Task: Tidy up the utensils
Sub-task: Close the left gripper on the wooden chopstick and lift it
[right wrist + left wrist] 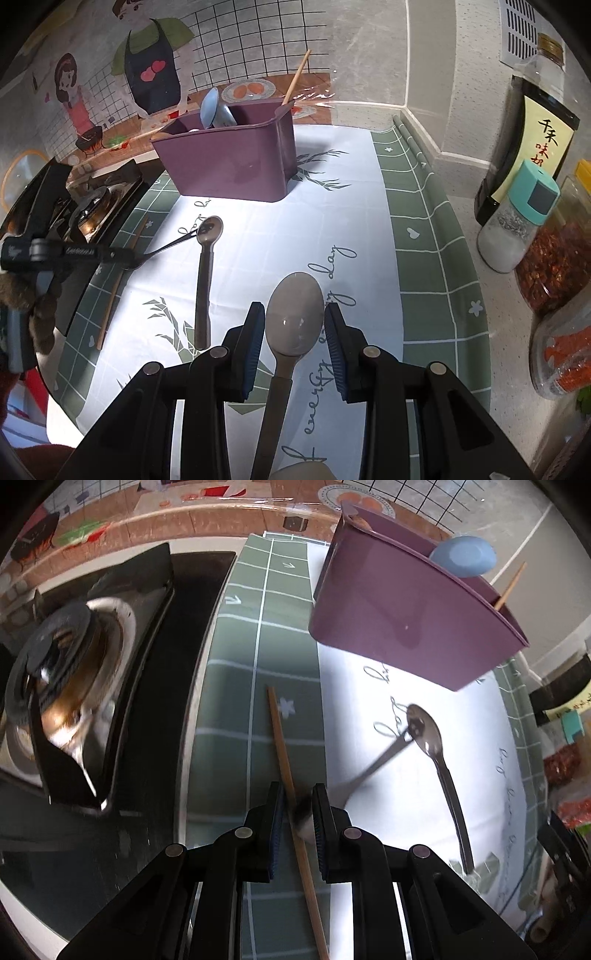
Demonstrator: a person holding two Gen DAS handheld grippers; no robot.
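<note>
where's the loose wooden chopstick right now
The thin wooden chopstick lies flat on the mat's green checked border in the left wrist view, between the gas stove and the metal fork, passing under the left gripper.

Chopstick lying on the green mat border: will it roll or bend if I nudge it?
Probably stiff: the chopstick looks like straight, thin wood. Likely light and apt to roll or skid, lying loose on the smooth mat.
</note>
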